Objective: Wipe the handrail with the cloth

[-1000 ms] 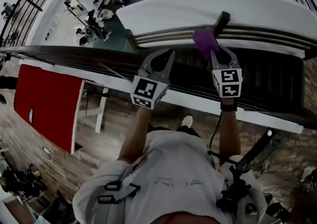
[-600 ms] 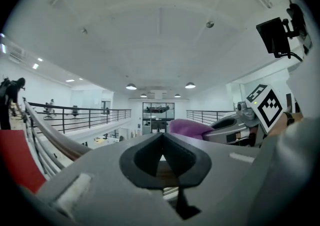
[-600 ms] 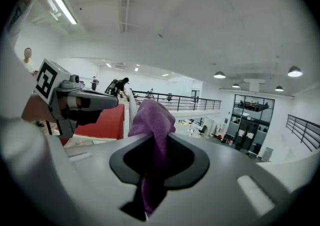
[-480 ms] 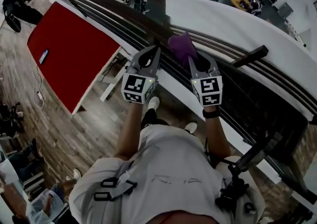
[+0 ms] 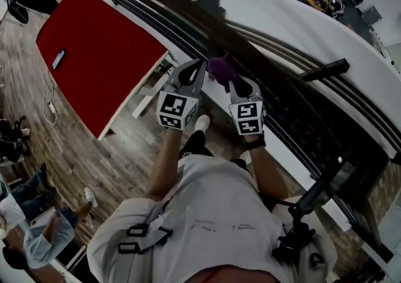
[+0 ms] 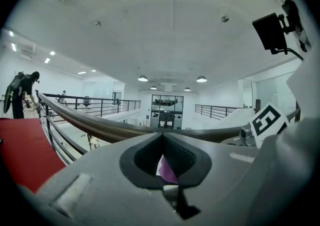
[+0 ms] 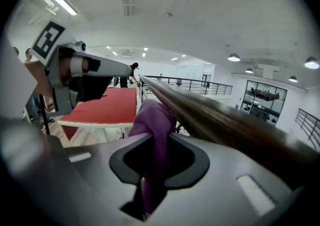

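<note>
1. Overall, the setting is an upper gallery: a wood-plank floor [image 5: 94,150] on the near side, and an open lower level beyond the railing.
2. A dark wooden handrail [image 7: 220,122] runs diagonally from far left to near right, with thin bars beneath it.
3. A red tabletop [image 5: 100,37] stands at the left, just beside the railing, with a small dark flat object [image 5: 58,58] lying on it.
4. A white ceiling [image 6: 170,30] with round lamps spans the hall, and black railings [image 6: 90,102] line its far sides.
5. The right gripper [image 5: 229,79] has its jaws closed on the purple cloth [image 5: 219,69], which rises from between them in a bunch and rests against the handrail.
6. The left gripper [image 5: 200,62] is just left of the cloth, with its jaws drawn together at the tips. A sliver of purple shows in the hollow behind the tips; whether it is pinched cannot be told.
7. Seated people [image 5: 44,238] appear at the near left.
</note>
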Demonstrator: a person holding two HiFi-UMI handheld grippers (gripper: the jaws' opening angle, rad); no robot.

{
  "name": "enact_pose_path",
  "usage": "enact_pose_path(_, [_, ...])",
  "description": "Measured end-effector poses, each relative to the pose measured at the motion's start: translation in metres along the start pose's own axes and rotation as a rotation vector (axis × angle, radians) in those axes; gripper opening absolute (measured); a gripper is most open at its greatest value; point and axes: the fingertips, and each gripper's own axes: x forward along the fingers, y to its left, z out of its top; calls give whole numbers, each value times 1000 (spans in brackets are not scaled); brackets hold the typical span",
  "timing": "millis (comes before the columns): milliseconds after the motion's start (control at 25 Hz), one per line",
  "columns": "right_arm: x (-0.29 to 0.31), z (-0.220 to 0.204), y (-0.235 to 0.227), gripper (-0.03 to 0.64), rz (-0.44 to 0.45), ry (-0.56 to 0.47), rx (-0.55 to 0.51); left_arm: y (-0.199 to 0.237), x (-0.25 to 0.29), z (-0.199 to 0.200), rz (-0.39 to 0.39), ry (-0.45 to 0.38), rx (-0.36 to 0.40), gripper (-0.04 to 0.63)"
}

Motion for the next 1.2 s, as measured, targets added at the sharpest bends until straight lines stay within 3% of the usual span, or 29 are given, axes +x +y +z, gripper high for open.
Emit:
enact_pose_path(240, [51, -46, -13, 63, -179, 42, 143, 18, 6, -19, -52, 43, -12, -2])
enact_pose_path(440, [93, -70, -34, 63, -300, 95, 187, 12, 16, -32, -105, 67, -23, -2])
enact_pose_path(720, [138, -75, -49, 63, -290, 171, 145, 13, 21, -39, -125, 87, -27, -2])
enact_pose_path(920, [166, -85, -45, 63, -260, 279, -5, 19, 15, -39, -99, 82, -36, -2])
enact_pose_path(1200, [165, -88, -46, 63, -230, 278, -39, 16, 12, -38, -78, 73, -40, -2])
